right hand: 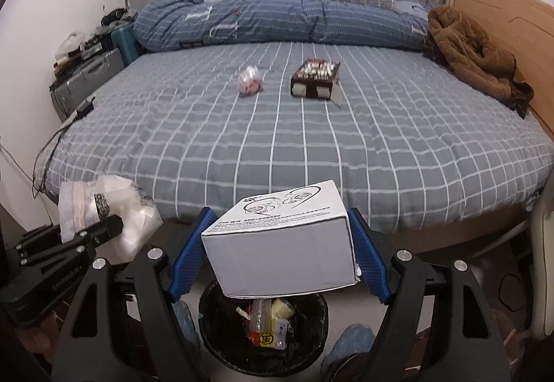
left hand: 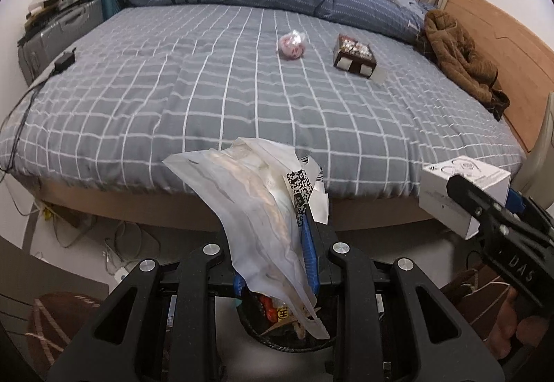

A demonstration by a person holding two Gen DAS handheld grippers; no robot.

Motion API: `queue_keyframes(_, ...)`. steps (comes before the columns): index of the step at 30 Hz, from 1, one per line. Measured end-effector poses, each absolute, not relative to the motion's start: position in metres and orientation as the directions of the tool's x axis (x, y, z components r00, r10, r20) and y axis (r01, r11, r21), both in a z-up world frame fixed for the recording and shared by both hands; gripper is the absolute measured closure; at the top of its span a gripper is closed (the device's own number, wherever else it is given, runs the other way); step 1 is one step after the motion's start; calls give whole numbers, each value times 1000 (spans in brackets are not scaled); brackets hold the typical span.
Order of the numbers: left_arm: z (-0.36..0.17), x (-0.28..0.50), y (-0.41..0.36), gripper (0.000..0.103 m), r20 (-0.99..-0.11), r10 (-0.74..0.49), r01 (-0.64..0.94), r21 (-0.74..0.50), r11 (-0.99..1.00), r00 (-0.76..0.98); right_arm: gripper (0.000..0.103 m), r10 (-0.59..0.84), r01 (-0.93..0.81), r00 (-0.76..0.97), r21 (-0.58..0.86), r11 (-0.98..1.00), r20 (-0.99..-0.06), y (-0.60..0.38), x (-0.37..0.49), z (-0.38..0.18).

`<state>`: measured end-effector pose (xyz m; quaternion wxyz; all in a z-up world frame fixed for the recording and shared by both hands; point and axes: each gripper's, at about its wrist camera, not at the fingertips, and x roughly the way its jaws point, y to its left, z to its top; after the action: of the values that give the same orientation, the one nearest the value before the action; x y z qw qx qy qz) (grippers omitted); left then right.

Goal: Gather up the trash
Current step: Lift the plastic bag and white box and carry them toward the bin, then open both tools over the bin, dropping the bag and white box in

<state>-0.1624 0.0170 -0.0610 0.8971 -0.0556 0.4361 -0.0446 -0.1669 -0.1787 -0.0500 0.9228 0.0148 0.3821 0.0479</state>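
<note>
the bed [right hand: 311, 146] fills most of both views, covered by a grey sheet with a white grid. along its far edge lies a rolled blue striped duvet [right hand: 277, 21] bearing large pale letters, of which a "t" can be read. a brown jacket [right hand: 474, 60] is heaped by the wooden headboard [right hand: 502, 11] on the right. grey and teal suitcases [right hand: 90, 77] stand against the left wall.

at the foot of the bed, a black-lined trash bin [right hand: 263, 326] holds wrappers, one with a round red-and-yellow mark.

the right gripper [right hand: 277, 243] holds a white cardboard box [right hand: 280, 243] between its blue pads, jaws wide, directly above the bin; the box top has a line drawing and small print too fine to read. the left gripper [left hand: 273, 243] is clamped narrow on a crumpled clear plastic bag [left hand: 256, 209] with a black-and-white qr-style label, also over the bin. its body reads "genrobot.ai" in the right wrist view.

on the bed remain a dark tray-like box [right hand: 316, 77] of small packets and a crumpled pink-and-clear wrapper [right hand: 250, 81].
</note>
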Motion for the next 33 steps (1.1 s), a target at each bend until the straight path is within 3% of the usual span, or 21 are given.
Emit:
queue_keyframes(19, -205, -116, 16, 78, -914, -129, 27, -128, 991, 384, 29, 89, -60, 461, 69, 996, -883, -177, -116, -186)
queue_keyframes(33, -225, -120, 46, 78, -932, -103, -28, -120, 992, 348, 29, 104, -109, 373, 68, 992, -922, -152, -109, -221)
